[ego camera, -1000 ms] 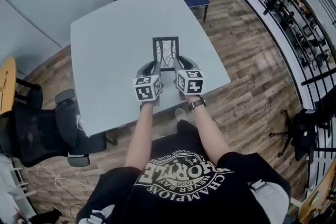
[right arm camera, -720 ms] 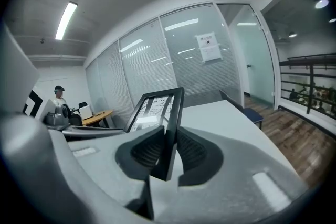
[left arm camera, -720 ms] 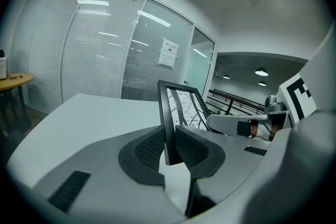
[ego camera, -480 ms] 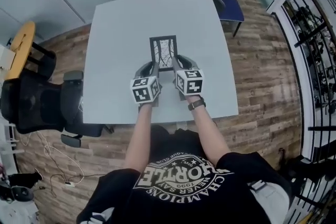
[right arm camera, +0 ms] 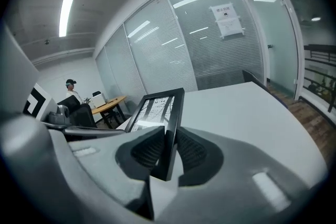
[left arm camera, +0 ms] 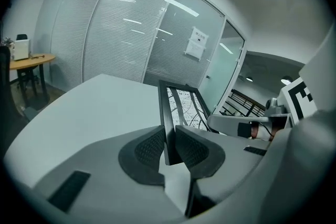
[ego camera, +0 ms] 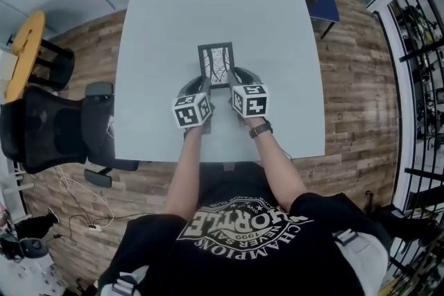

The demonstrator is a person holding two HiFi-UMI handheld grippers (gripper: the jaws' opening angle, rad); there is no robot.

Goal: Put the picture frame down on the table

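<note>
The left gripper (left arm camera: 169, 145) has its ribbed fingers (left arm camera: 149, 148) clamped on one black side edge of the picture frame (left arm camera: 181, 106), close to its near corner. The right gripper (right arm camera: 169, 152) has its fingers (right arm camera: 193, 152) pinched the same way on the opposite edge. Each gripper view shows its grip edge-on, with the frame rising away from the fingers and a branching black-and-white print behind the glass. The head view shows the frame whole instead: a portrait rectangle held between both grippers over the middle of the grey worktop (ego camera: 163, 31), toward the person's side. No view settles whether the frame touches the worktop. Only the head view takes in the black office chair (ego camera: 55, 138) at the left, the blue chair (ego camera: 322, 5) by the far right corner and the wood floor (ego camera: 354, 80). Only the gripper views show the glass partition (left arm camera: 121, 34) and its paper notice (left arm camera: 197, 43)
</note>
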